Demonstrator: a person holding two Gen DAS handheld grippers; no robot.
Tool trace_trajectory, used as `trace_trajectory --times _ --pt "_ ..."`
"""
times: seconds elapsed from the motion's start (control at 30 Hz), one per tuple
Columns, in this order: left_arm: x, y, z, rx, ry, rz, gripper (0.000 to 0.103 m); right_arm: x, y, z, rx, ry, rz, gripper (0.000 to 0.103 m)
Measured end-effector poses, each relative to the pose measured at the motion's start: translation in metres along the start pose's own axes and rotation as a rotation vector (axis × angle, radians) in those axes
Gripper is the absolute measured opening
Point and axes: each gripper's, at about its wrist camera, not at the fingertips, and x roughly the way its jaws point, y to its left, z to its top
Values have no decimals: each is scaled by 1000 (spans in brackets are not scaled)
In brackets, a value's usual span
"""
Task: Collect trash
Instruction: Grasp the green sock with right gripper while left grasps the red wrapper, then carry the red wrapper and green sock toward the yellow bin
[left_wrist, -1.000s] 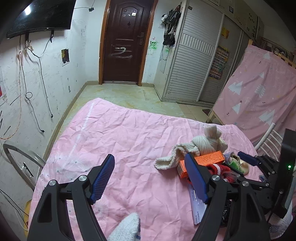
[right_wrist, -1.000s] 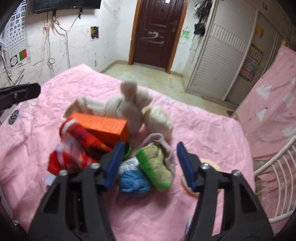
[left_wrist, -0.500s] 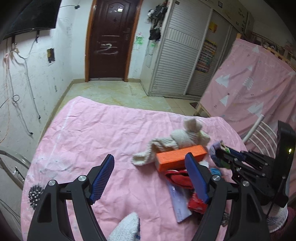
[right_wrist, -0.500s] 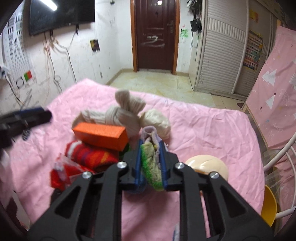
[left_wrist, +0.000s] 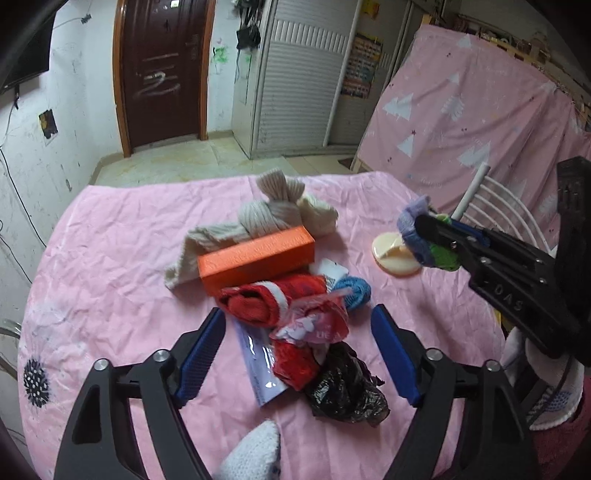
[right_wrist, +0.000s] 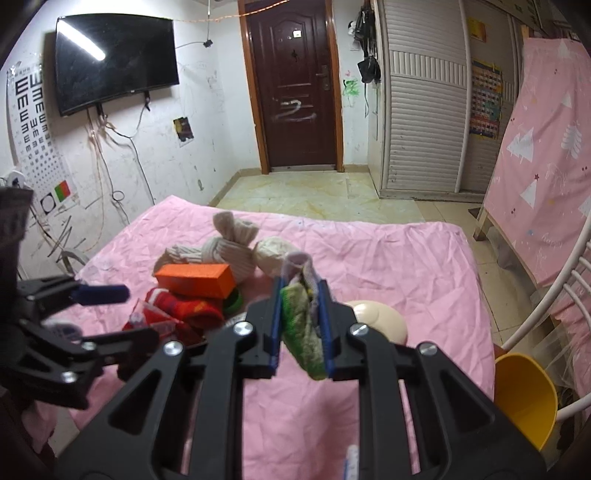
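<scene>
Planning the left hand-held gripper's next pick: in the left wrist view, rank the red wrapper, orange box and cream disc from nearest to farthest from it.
From the left hand-held gripper, whose jaws are closing with nothing pressed between them:
1. Red wrapper, just ahead between the fingers.
2. Orange box, farther up the bed, slightly left.
3. Cream disc, far right, beside the right hand-held gripper.

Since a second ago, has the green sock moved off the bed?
Yes. The green sock has been lifted off the pink bedsheet beside the orange box, clamped in the right claw.
</scene>
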Motion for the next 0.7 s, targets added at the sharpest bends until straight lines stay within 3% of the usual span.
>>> trace_trajectory --times 0.13,0.23,0.7 --pt "12 -5 -1 -13 42 7 26 -4 -7 -6 10 -5 8 17" --pt "14 -8 -3 -18 41 13 15 -8 -14 -10 25 -12 16 17" --pt "-37 -31 17 -4 -77 10 14 -33 -50 -21 91 -75 19 17"
